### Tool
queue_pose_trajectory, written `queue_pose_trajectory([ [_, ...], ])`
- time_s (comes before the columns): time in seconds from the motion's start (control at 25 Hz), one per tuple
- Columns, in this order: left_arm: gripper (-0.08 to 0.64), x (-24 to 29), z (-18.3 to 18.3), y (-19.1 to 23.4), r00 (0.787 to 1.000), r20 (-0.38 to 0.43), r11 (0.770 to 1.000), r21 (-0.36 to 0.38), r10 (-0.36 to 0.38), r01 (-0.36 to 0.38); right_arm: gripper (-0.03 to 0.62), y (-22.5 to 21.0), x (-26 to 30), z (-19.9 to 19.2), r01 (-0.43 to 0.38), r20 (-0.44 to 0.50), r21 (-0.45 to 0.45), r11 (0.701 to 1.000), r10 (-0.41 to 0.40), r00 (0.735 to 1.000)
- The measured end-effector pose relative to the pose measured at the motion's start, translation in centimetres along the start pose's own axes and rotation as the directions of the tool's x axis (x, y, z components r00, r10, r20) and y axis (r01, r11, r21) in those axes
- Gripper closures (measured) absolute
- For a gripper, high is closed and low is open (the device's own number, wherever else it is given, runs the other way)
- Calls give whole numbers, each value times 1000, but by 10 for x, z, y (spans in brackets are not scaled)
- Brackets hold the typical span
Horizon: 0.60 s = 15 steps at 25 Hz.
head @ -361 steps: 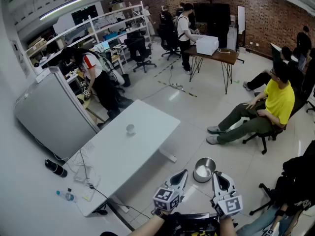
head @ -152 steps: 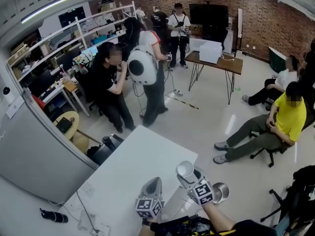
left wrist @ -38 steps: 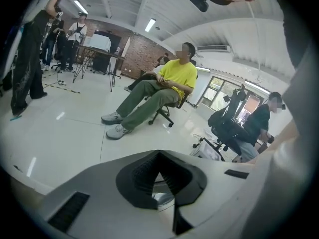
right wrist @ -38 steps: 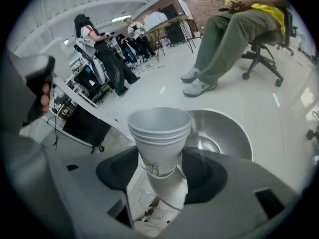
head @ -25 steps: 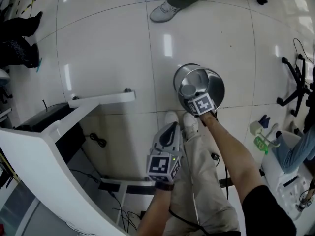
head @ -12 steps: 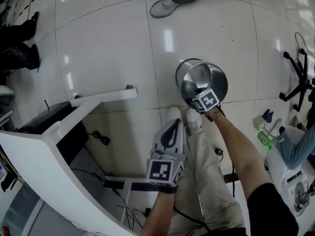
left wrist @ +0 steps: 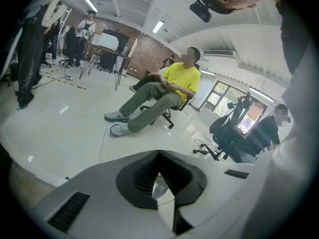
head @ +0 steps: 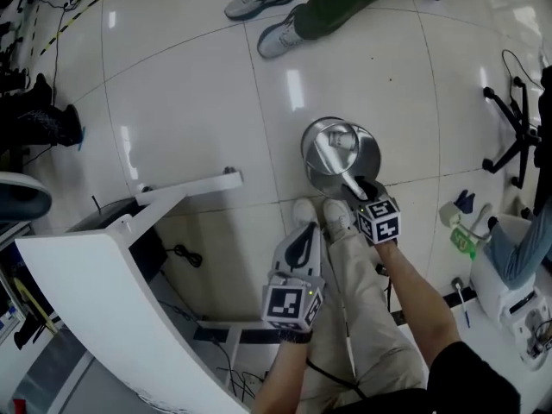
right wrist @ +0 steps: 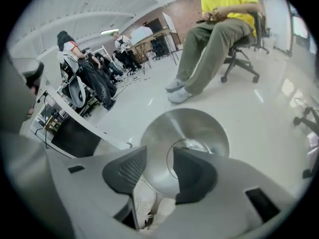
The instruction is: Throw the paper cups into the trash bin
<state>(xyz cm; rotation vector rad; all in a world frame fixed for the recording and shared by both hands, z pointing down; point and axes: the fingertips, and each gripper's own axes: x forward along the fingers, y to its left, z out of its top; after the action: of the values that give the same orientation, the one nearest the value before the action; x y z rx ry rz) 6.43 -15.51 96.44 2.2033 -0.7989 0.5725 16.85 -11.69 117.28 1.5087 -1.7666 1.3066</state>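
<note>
The trash bin (head: 317,169), a shiny metal pail, is seen standing on the tiled floor just ahead of the wearer's white shoes (head: 304,210). A pale paper cup (head: 339,140) is seen lying inside the bin, down near its bottom, apart from both grippers and touched by neither.

The right gripper (head: 359,187) is held above the bin's near rim, pointed steeply down into it. In the right gripper view its fingers (right wrist: 127,173) are shown spread, with a clear gap in which only the bin's steel wall (right wrist: 164,133) is seen. The jaws have just been closing, yet nothing is caught between them, and the cup lies well below the pads.

The left gripper (head: 303,235) is held on the near side of the bin, over the wearer's legs and farther from the rim than the right one. In the left gripper view its fingers (left wrist: 137,178) are shown pressed together at the tips, with nothing pinched.

A white table (head: 112,291) is seen well to the left of the bin.
</note>
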Motion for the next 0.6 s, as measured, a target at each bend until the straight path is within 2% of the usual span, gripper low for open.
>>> queue_pose_trajectory([
  [0.04,557,-4,9,-9,1000,1,1000,9,-2,2,424,1,-21,7,17,23,-5,1000,-17,1000],
  [0.16,557,-21,50,-41,999,33,999,40,-5,3,571,14,-88,44,18,103,-30,999,-15,995],
  [0.2,557,-29,66,-56,999,46,999,54,-10,7,586,21,-112,59,3,131,-36,999,2,991],
  [0.36,557,-51,147,-107,990,137,992,125,-28,10,588,55,-186,129,-63,221,-77,995,78,972],
  [0.48,557,-84,193,-136,981,192,992,125,-31,7,588,92,-241,167,-83,281,-79,993,102,954],
  [0.6,557,-123,233,-167,975,218,983,181,-54,14,589,133,-309,218,-96,406,-93,991,125,905],
])
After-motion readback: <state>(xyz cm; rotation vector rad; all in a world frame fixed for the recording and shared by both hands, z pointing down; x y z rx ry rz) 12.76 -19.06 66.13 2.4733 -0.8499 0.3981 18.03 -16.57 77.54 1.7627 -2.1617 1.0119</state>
